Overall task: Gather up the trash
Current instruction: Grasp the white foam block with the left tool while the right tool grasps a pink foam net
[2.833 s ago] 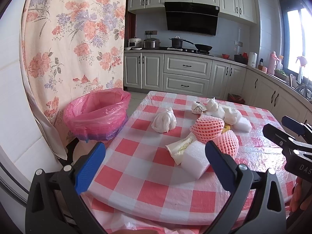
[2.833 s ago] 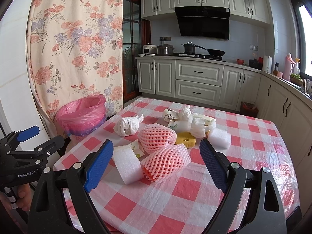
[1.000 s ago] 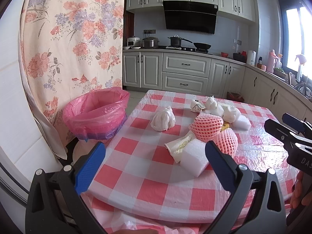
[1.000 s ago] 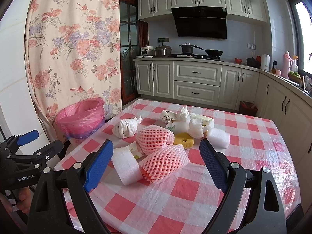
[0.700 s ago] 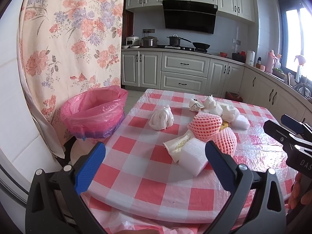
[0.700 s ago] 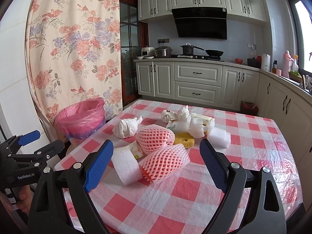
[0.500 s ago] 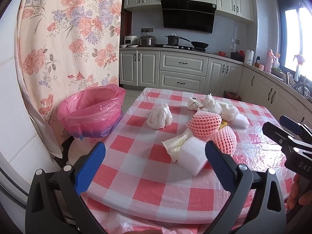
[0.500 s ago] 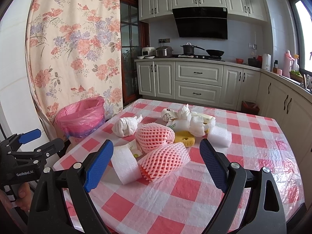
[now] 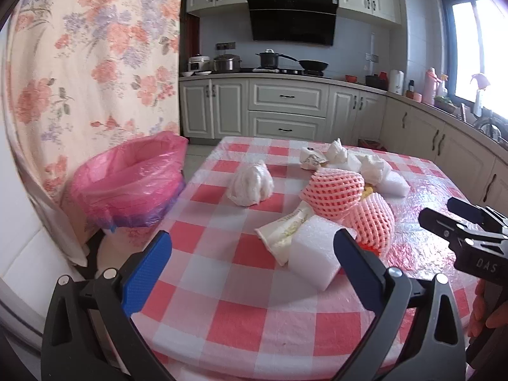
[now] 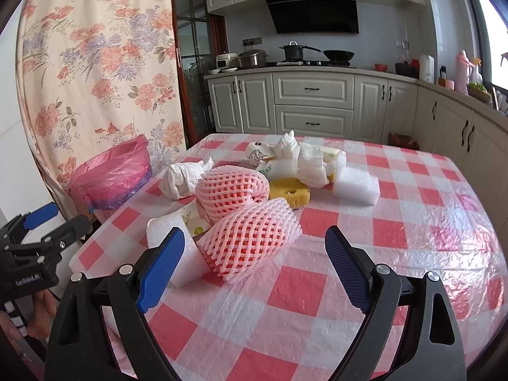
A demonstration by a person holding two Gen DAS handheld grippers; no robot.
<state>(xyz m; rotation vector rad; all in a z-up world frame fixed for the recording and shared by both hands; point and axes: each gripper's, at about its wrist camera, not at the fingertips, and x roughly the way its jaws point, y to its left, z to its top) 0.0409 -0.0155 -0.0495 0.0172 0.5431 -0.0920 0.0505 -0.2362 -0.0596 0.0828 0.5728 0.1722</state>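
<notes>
1. The checked table [image 9: 241,314] looms slightly larger than before.
2. Trash sits unmoved mid-table: foam nets [image 10: 250,241], tissue wad [image 9: 250,184], right of the pink bin [image 9: 127,187].
3. Left gripper [image 9: 250,263] and right gripper [image 10: 254,260] stay wide, empty.

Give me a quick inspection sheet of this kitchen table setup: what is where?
Surface: table under a red-and-white checked cloth.
Job's things: two pink foam nets, white foam blocks, crumpled tissues, yellow sponge, paper wrapper, all on the cloth; pink-lined bin beside the table.
Clutter: nothing seen.
Grippers: left gripper and right gripper open, empty.
Cables: nothing seen.
Surroundings: floral curtain, cabinets, stove with pots.
</notes>
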